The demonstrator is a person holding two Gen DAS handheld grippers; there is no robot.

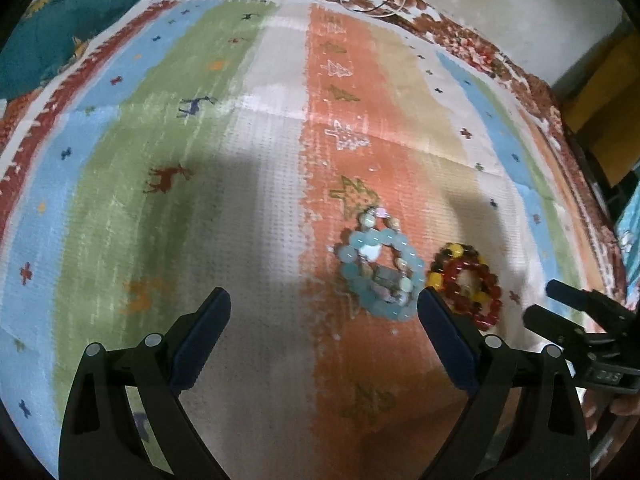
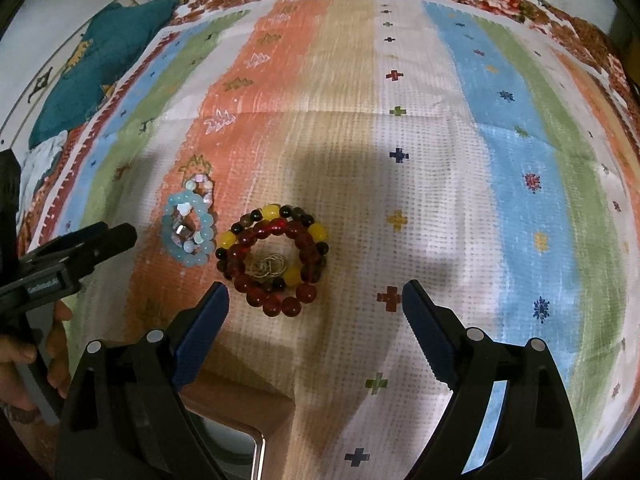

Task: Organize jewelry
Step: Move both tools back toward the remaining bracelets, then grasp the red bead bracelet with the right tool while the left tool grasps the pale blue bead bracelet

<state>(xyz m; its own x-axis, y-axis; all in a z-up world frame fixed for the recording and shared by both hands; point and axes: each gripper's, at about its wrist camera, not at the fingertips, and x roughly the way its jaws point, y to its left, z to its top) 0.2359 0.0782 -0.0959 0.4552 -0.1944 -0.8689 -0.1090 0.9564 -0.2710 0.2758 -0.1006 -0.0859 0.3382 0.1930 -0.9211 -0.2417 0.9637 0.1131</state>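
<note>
Red and yellow bead bracelets lie beside pale blue ones; both grippers, left and right, hover released.

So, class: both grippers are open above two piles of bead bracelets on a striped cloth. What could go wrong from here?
1. The red bracelet lies stacked on the yellow-and-dark bracelet; the right gripper may lift both.
2. The light blue bracelet overlaps a pastel one; the left gripper may snag it.
3. The piles sit close, so a nudge could mix them.
</note>
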